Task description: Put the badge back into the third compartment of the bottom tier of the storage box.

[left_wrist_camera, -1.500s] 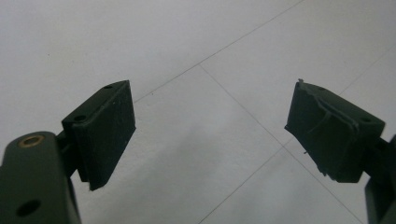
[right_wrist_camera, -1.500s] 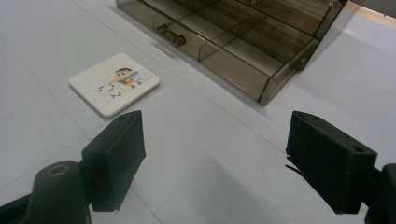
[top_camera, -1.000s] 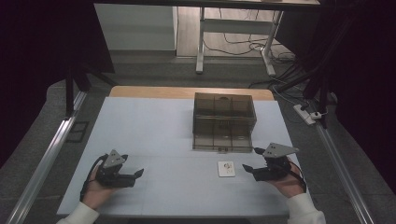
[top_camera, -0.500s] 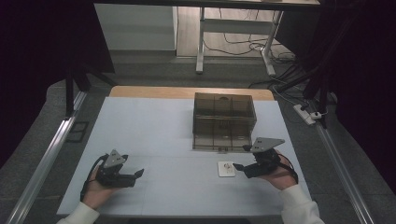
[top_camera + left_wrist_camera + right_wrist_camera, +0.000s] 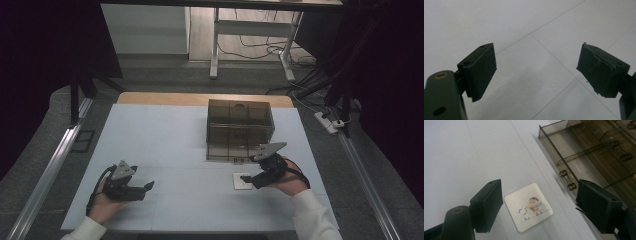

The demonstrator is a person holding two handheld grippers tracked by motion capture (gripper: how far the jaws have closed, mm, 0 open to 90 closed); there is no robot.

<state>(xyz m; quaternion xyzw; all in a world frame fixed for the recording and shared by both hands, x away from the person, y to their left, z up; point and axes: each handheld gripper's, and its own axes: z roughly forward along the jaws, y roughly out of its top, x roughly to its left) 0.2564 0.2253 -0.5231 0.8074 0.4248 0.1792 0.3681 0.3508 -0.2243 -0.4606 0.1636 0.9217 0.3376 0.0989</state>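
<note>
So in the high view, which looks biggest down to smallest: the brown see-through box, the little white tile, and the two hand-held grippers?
1. Brown see-through box, clearly largest.
2. Left hand-held gripper and right hand-held gripper: they look about alike, so no ranking between them.
3. White tile, smallest.

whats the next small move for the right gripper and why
Probably lower the right gripper a little so its fingers straddle the card, then close. The jaws stand open, the card lies flat on the table between them, just in front of the drawer box, untouched. The left gripper is open over bare table, so it seems idle.
</note>
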